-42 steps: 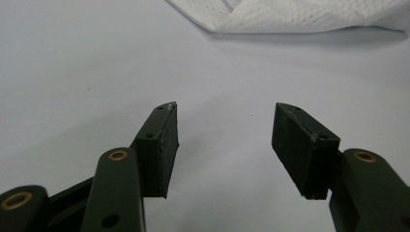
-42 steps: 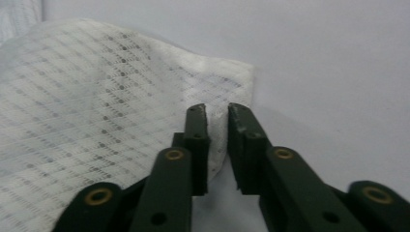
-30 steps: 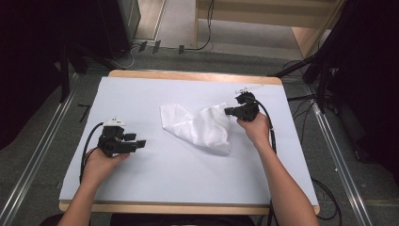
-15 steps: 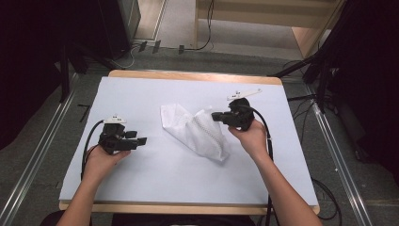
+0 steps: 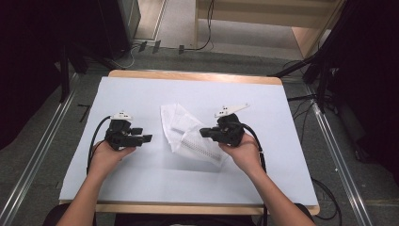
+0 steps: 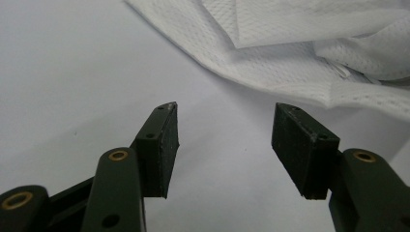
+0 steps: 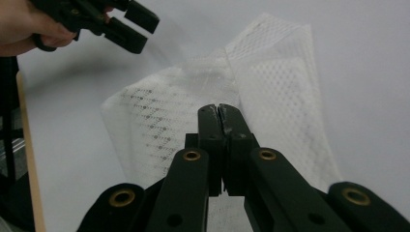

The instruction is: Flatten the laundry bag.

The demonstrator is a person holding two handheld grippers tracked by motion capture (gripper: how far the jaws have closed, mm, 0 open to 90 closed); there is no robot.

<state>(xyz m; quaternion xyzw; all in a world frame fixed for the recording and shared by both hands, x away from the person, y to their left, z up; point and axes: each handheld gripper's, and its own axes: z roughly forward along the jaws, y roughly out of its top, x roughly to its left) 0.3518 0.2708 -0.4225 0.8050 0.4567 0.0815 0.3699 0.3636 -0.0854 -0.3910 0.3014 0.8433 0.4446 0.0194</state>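
We see a table (image 5: 141, 94) with a pale top and a wooden edge; grey floor (image 5: 226, 59) surrounds it, with metal rails (image 5: 42, 155) along both sides. Beyond it, cables (image 5: 197, 47) trail past a wooden shelf (image 5: 301, 28); dark curtains (image 5: 28, 70) flank us.

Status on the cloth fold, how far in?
Done: white mesh cloth already lies in overlapping layers mid-table. In hand: right gripper is shut on a cloth edge, lifted and carried across toward the left side. Left gripper sits open beside the cloth, holding nothing. Left: lay that flap down, release, and flatten; layers look uneven.
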